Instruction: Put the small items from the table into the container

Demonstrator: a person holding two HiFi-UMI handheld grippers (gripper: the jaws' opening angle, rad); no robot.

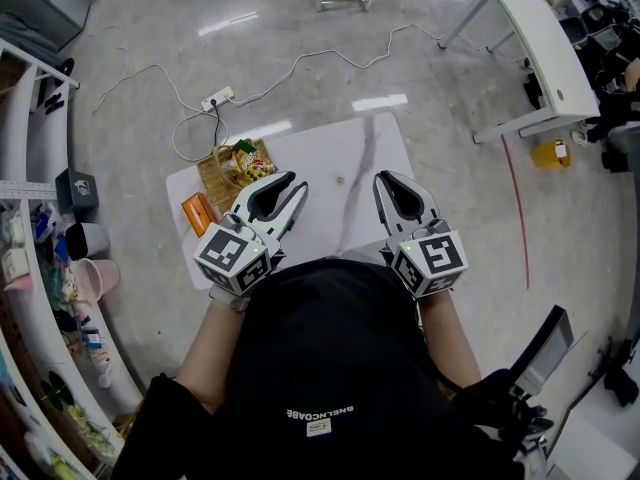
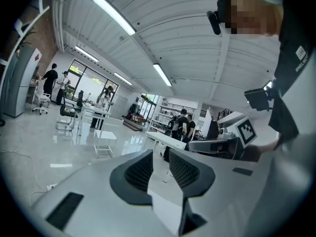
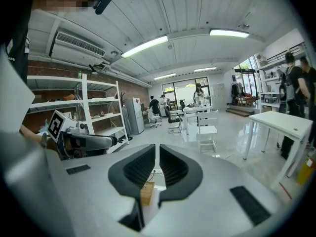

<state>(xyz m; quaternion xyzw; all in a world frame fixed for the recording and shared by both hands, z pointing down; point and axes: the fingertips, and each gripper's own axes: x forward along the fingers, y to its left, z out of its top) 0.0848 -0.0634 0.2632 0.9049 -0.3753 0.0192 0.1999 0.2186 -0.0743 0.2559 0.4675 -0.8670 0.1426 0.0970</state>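
On the white marble table (image 1: 370, 148) a woven basket (image 1: 212, 176) sits at the far left with snack packets (image 1: 246, 163) in it. An orange packet (image 1: 198, 213) lies beside it near the table's left edge. One tiny item (image 1: 340, 180) rests mid-table. My left gripper (image 1: 298, 181) hovers over the near left part, its jaws a narrow gap apart and empty (image 2: 161, 154). My right gripper (image 1: 381, 176) is held near the front right, shut on nothing (image 3: 157, 147). Between its jaws a bit of the basket (image 3: 146, 192) shows.
A power strip (image 1: 217, 97) with white cable lies on the floor beyond the table. A white desk (image 1: 545, 43) stands at the upper right, with a yellow object (image 1: 552, 153) below it. Crowded shelves (image 1: 40, 268) run along the left. Several people stand far off in the room.
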